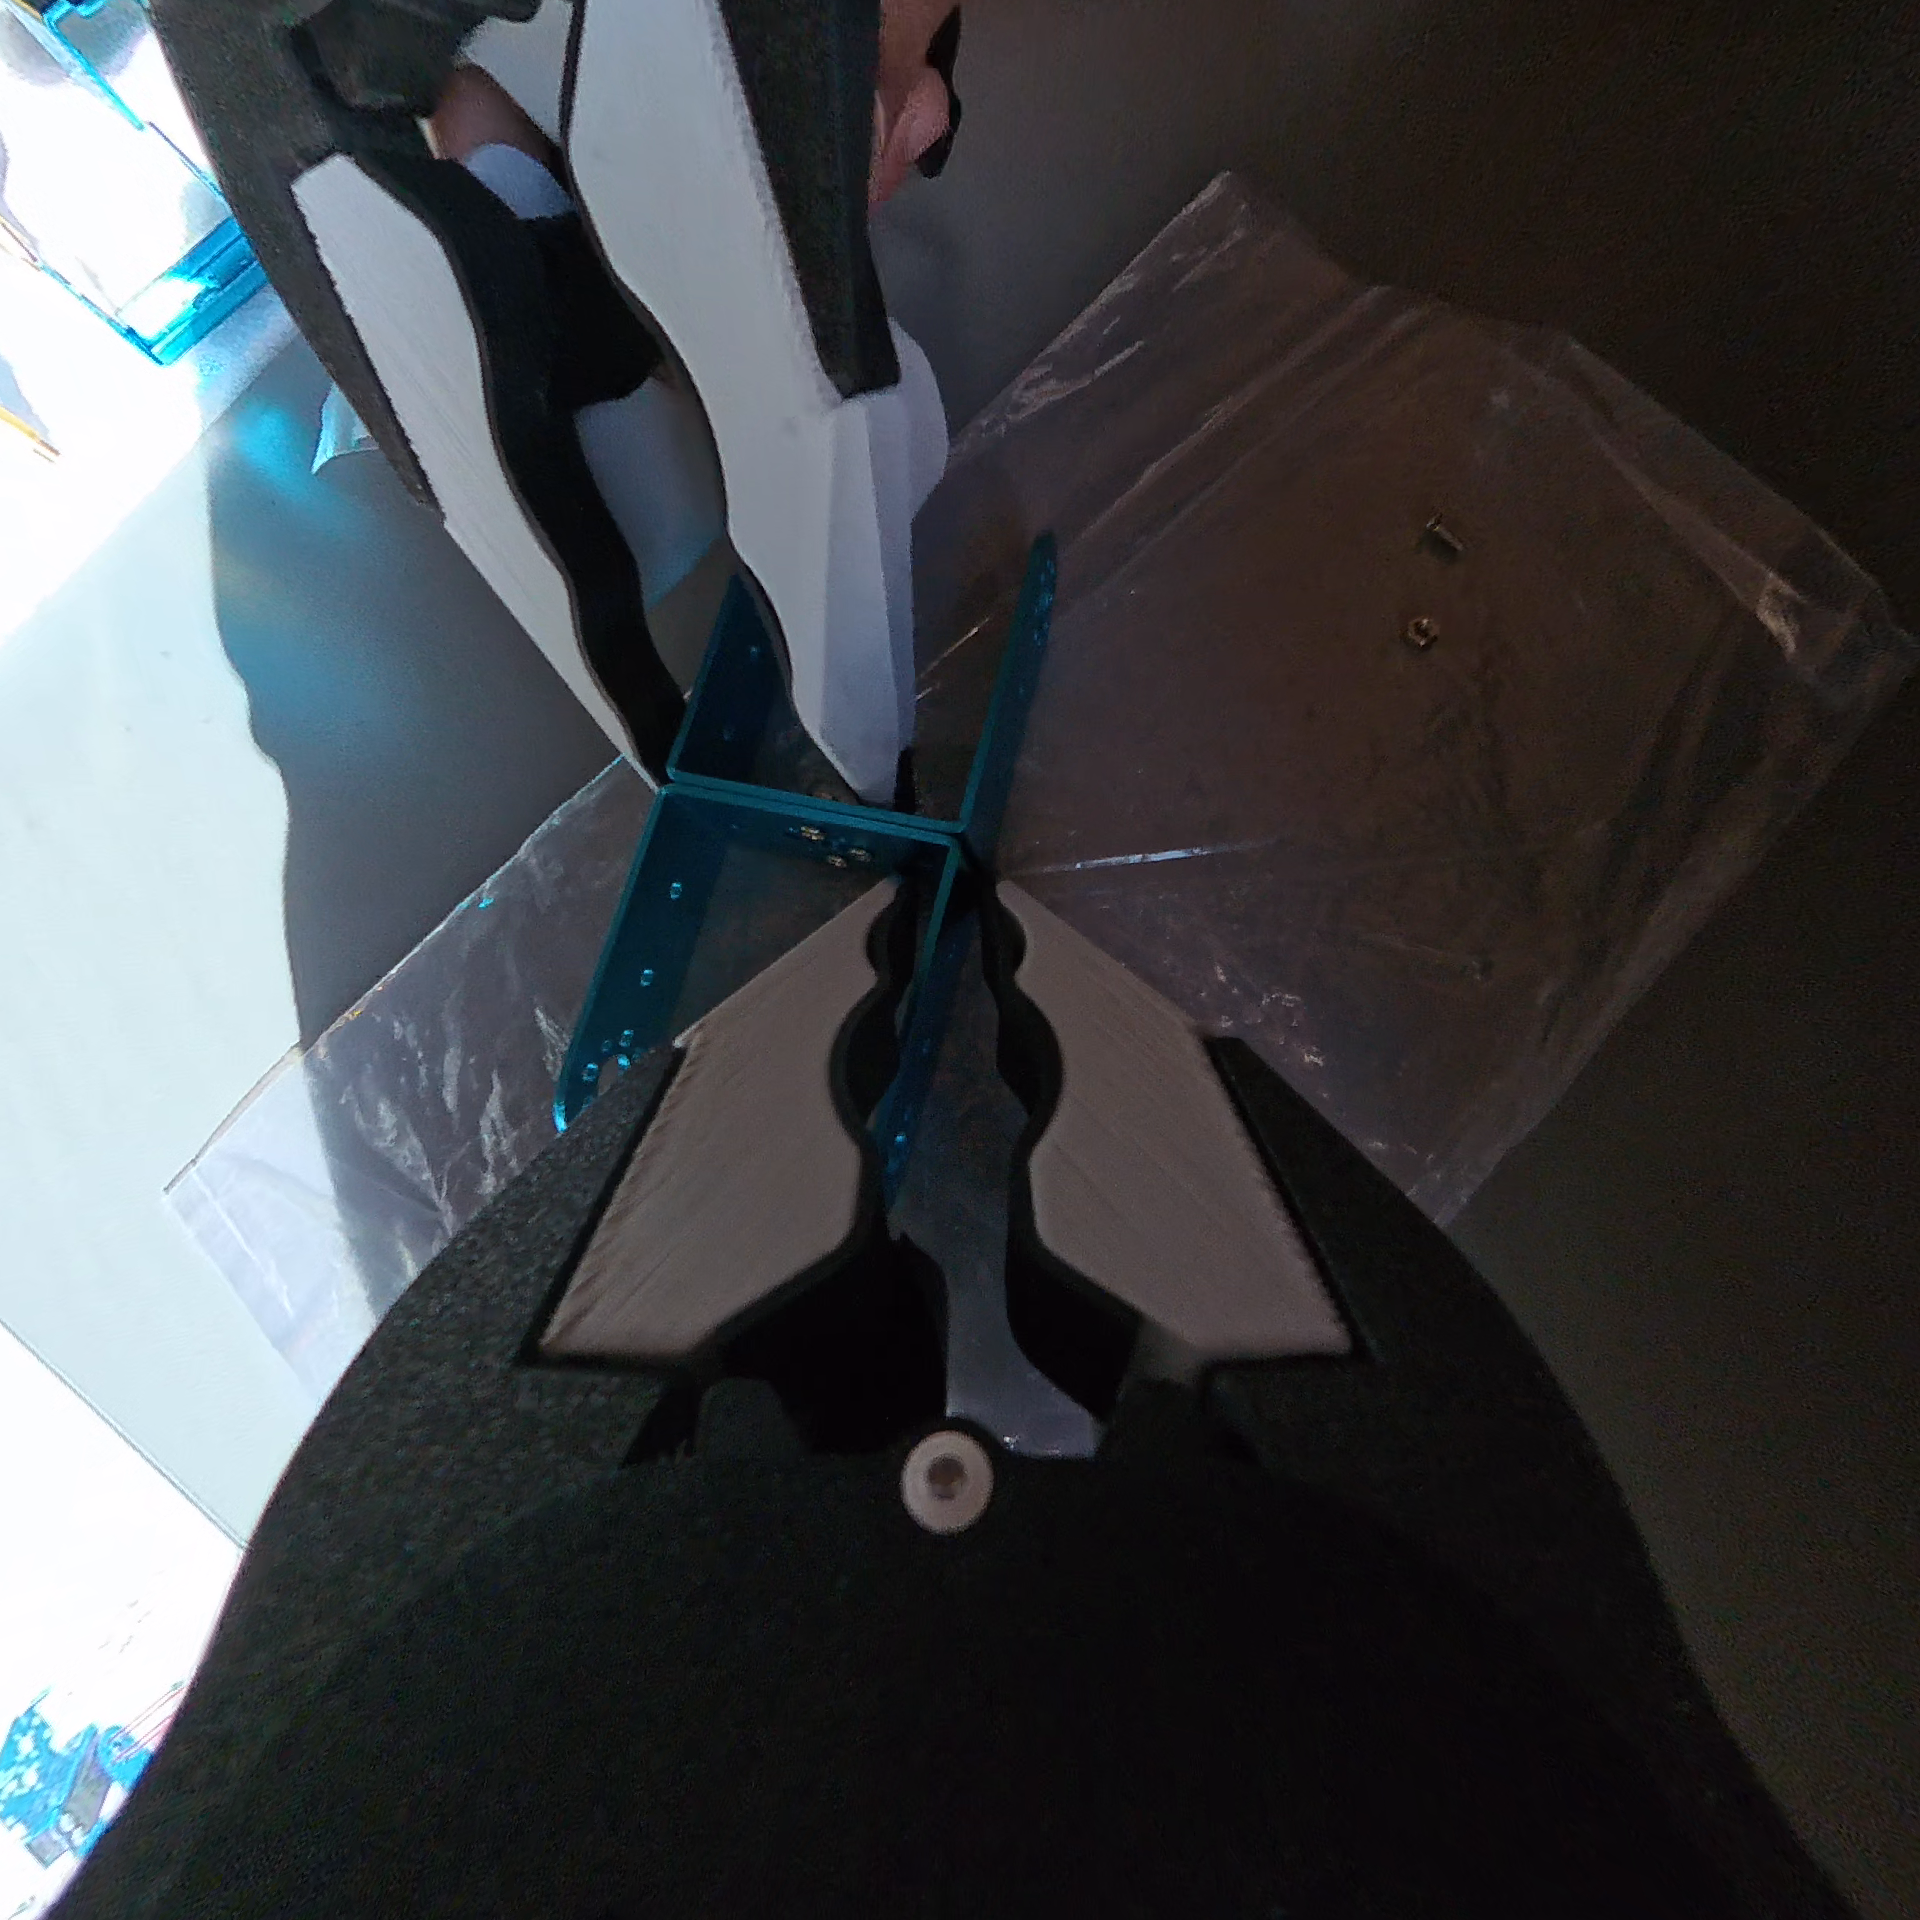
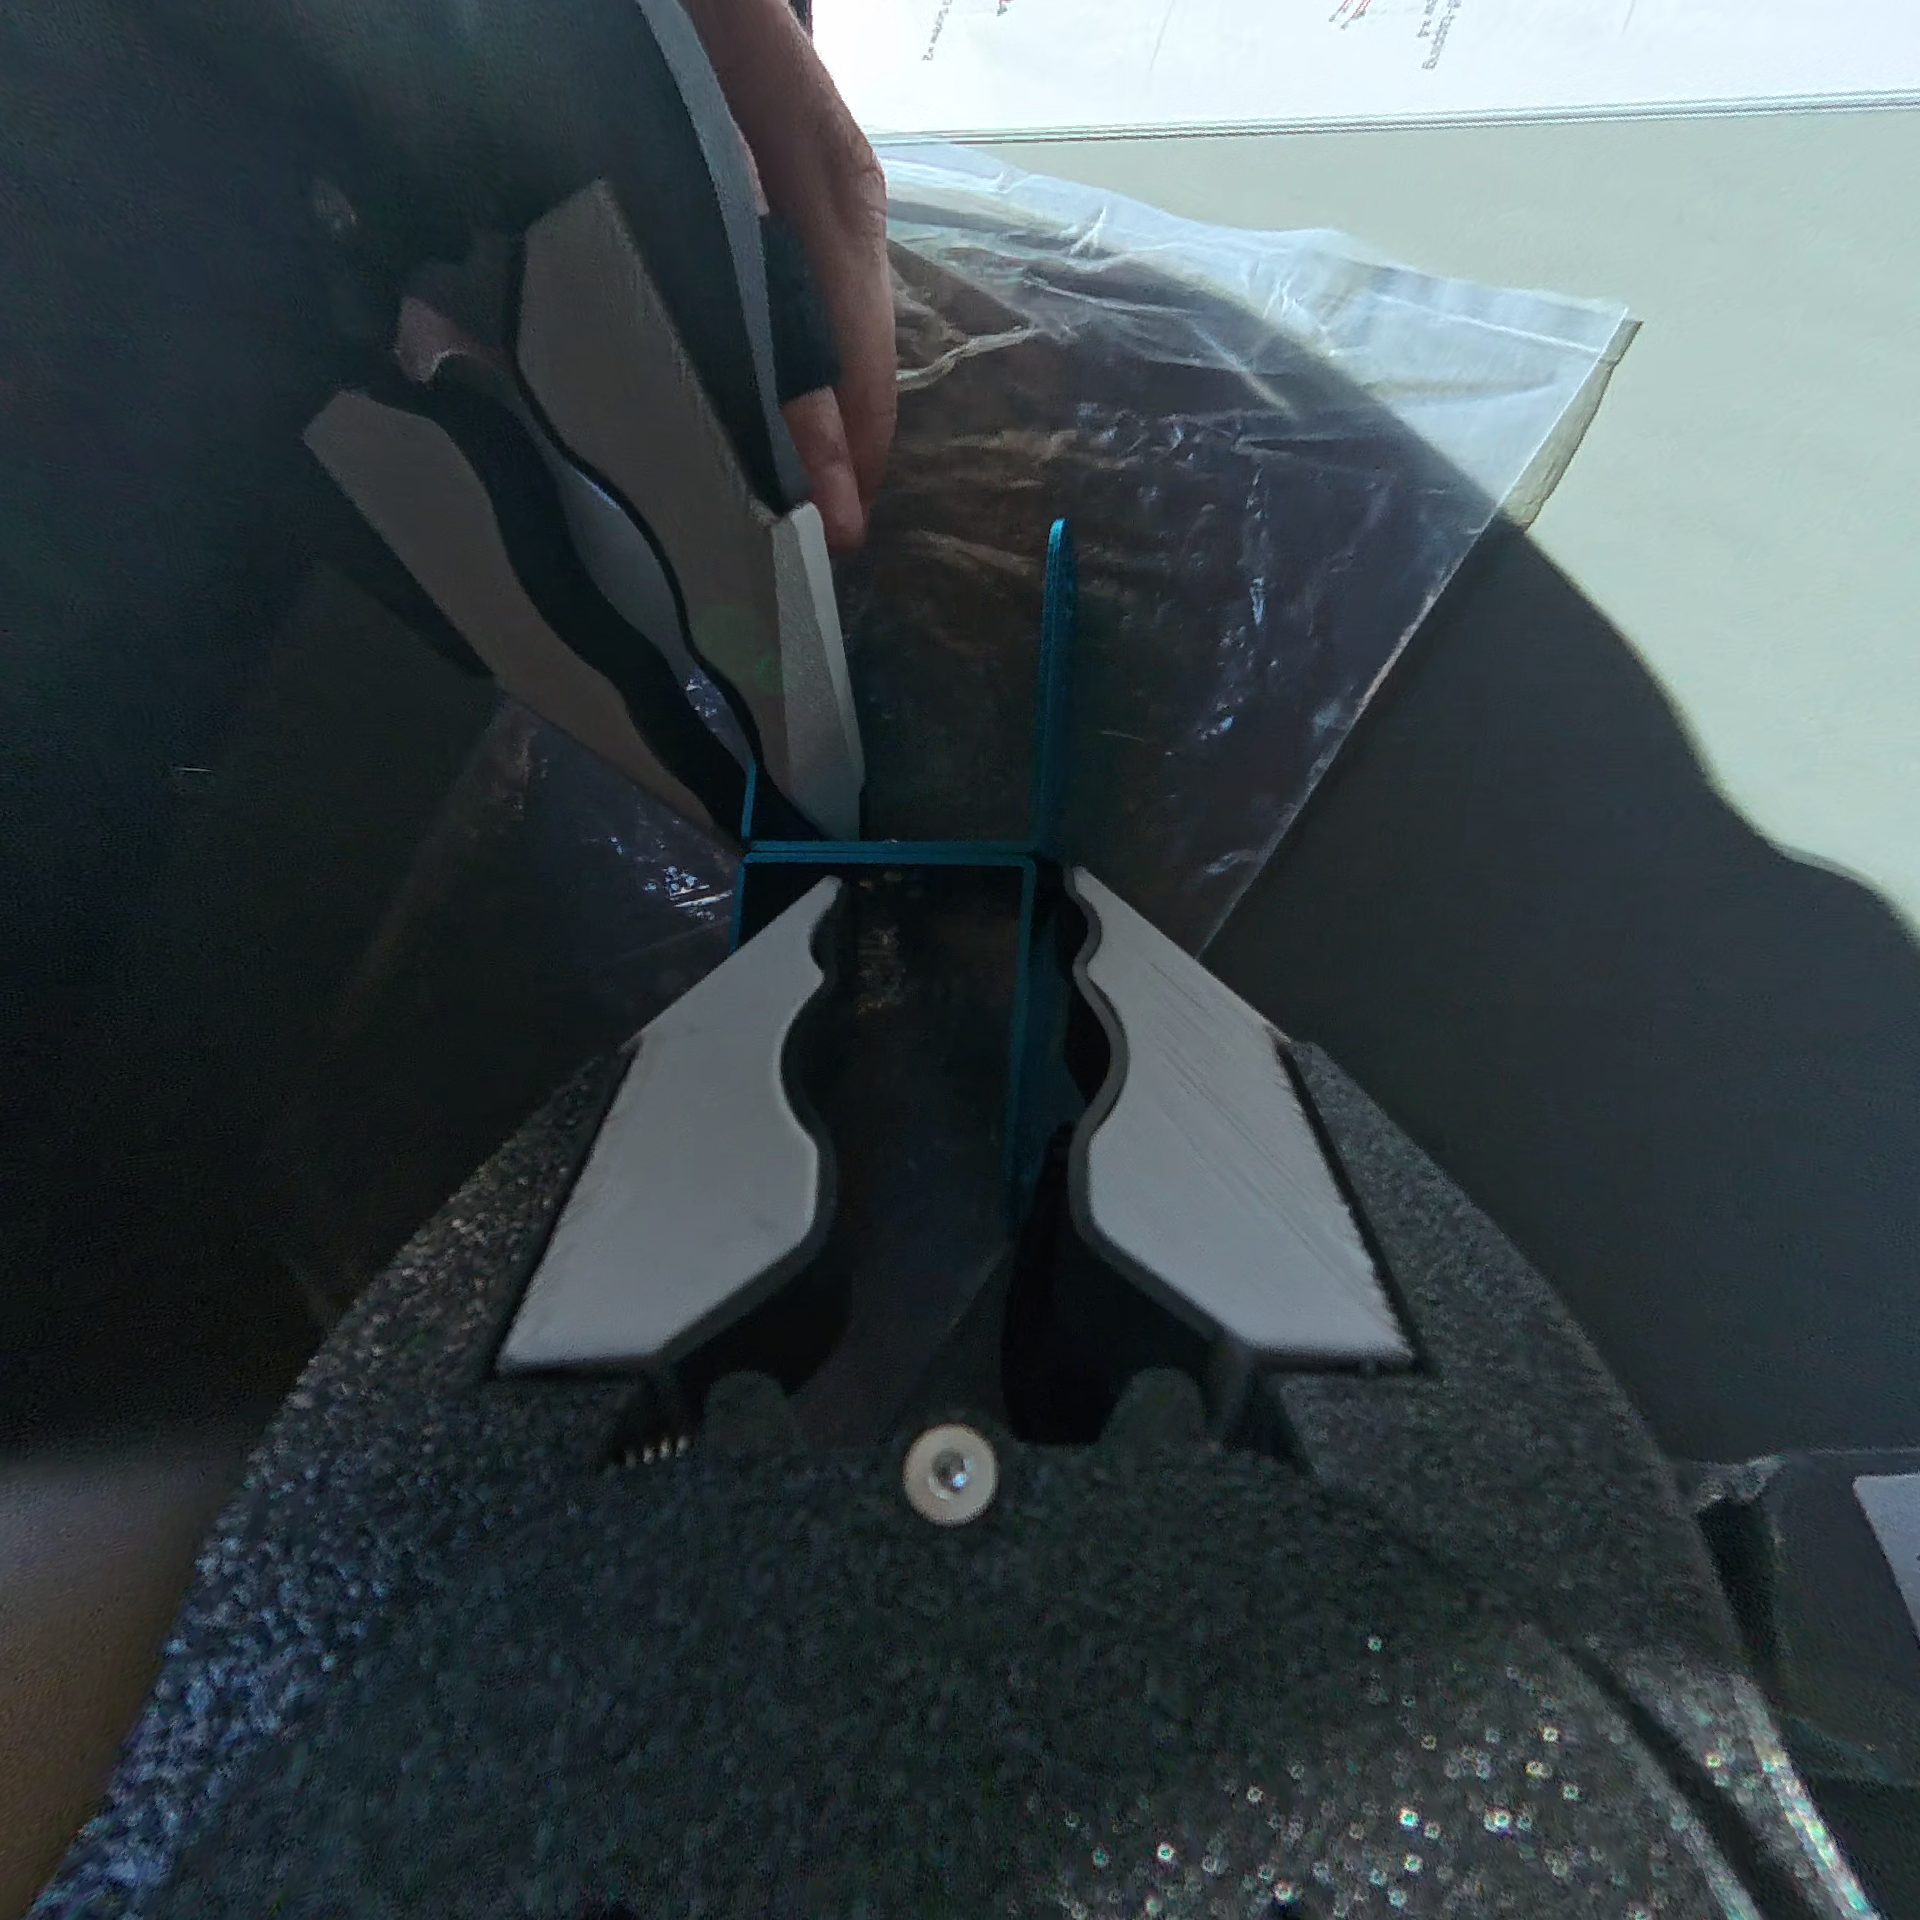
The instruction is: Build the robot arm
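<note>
While the pale table (image 1: 125,831) stretched away beyond both tools, a clear plastic bag (image 1: 1299,779) lay crumpled on it directly beneath and ahead of them. The left gripper (image 1: 948,894) was clamped narrowly onto one upright flange of the blue bracket pair (image 1: 790,831), two U-shaped pieces set back to back just past its fingertips. From the opposite side the right gripper (image 2: 953,878) reached in with its jaws well apart: one finger sat inside the near channel and the other outside it, so they straddled a flange without clearly pressing on it. A hand (image 2: 831,260) steadied the left tool from behind. Two small metal fasteners (image 1: 1415,629) lay on the bag, well off to the left gripper's right and forward. As I judged it, the thin flange gave a single edge grip little purchase, so any sideways push from the open jaws could have twisted the pair out of the clamp. The slick bag could also have slid under the brackets, and a tug on it might have sent the loose fasteners rolling away.
</note>
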Demonstrator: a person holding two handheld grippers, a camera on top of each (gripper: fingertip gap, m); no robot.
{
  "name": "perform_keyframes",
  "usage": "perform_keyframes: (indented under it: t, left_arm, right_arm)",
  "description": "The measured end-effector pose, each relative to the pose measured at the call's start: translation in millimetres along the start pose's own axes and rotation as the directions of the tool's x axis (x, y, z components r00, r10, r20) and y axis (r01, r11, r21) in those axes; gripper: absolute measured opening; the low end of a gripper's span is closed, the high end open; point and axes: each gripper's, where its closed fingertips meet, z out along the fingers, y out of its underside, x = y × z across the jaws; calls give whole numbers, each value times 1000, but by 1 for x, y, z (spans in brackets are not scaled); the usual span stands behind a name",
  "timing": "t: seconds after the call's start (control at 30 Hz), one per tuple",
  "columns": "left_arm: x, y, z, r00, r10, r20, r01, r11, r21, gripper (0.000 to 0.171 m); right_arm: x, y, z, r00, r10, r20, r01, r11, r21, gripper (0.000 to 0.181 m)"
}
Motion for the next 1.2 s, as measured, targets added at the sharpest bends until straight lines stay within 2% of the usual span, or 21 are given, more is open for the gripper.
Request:
perform_keyframes:
  t: [0.27, 0.63, 0.7, 0.77, 0.93, 1.2]
  left_arm:
    - [0, 0, 0, 1000, -6, -3, 6, 1000, -1, 11]
    - [0, 0, 0, 1000, -4, -3, 4, 1000, 0, 10]
    - [1, 0, 0, 1000, -5, -11, 5, 1000, 1, 11]
    - [1, 0, 0, 1000, -4, -12, 4, 1000, 1, 11]
    - [1, 0, 0, 1000, -6, -11, 6, 1000, 0, 10]
    - [1, 0, 0, 1000, -4, -5, 4, 1000, 0, 11]
  right_arm:
    - [0, -1, -1, 998, 53, 42, -54, 998, 28, 36]
    - [1, -2, -2, 998, 39, 45, -41, 998, 39, 33]
    - [0, -1, -2, 998, 42, 52, -44, 998, 44, 34]
    - [-3, -1, -1, 997, 41, 68, -45, 998, 47, 44]
    - [0, 1, 1, 999, -29, -24, 29, 1000, 1, 38]
    - [-1, -1, -2, 998, 47, 47, -48, 998, 34, 33]
